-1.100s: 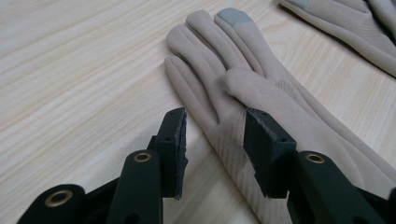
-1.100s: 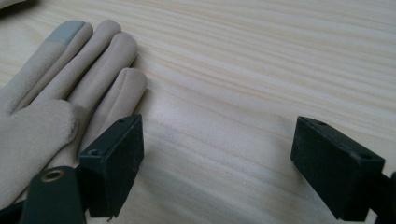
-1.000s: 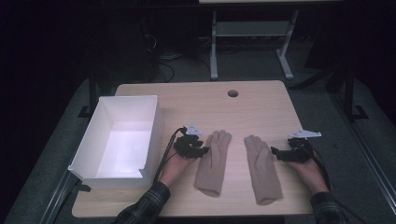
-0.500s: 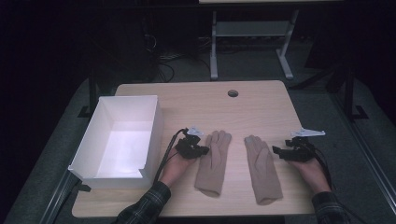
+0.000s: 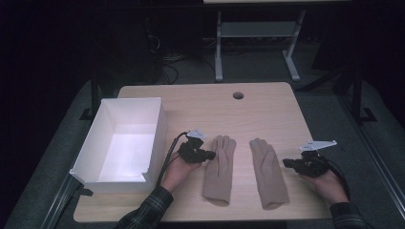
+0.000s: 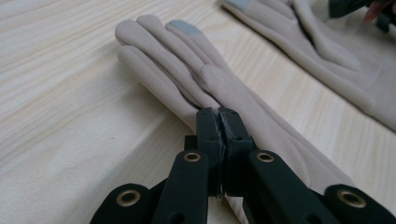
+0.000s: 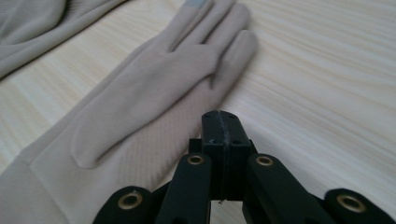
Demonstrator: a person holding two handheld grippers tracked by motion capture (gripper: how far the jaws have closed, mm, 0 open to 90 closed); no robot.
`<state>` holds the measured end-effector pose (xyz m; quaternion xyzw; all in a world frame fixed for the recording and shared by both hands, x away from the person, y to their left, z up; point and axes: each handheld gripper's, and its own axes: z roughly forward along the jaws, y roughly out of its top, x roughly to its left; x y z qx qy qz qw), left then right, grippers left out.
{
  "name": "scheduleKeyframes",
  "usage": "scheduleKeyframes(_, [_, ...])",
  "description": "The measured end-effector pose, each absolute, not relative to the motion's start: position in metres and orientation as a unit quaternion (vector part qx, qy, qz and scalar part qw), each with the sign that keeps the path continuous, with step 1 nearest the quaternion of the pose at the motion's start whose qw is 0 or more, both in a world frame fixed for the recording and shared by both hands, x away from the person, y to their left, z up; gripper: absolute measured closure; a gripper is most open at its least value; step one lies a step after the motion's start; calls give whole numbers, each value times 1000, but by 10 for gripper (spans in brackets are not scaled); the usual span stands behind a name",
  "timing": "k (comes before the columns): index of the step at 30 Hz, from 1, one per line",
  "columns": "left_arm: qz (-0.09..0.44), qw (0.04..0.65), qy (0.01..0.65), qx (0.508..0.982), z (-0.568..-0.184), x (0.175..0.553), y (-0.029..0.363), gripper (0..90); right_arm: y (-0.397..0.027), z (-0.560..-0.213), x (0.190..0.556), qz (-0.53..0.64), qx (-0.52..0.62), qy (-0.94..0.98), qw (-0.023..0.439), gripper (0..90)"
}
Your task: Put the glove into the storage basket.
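— So, where are the gloves?
— Side by side on the tabletop [image 5: 267,102]: left glove [image 5: 218,169], right glove [image 5: 268,172].
— And the tongs?
— Left tongs [image 5: 210,155] touch theirs, jaws pressed together, holding nothing; right tongs [image 5: 286,163] likewise, beside theirs.

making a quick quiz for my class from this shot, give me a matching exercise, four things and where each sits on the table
Things:
1. white box
2. round hole
3. left hand-held gripper
4. right hand-held gripper

Places:
a. at the outer edge of the right glove
b. far side of the table, near the middle
c. table's left edge
d. against the left glove

Pairs: 1-c, 2-b, 3-d, 4-a
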<state>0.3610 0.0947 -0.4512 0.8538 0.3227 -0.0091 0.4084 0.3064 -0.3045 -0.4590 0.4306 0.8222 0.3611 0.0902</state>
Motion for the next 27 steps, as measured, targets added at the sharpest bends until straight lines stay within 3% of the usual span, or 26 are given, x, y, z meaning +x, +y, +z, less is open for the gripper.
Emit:
scheduleKeyframes(9, [-20, 414, 318, 853, -452, 361, 93, 880, -280, -465, 313, 359, 408, 838, 52, 900])
scheduleKeyframes(27, [-53, 440, 306, 842, -447, 356, 87, 879, -247, -466, 308, 368, 357, 858, 26, 900])
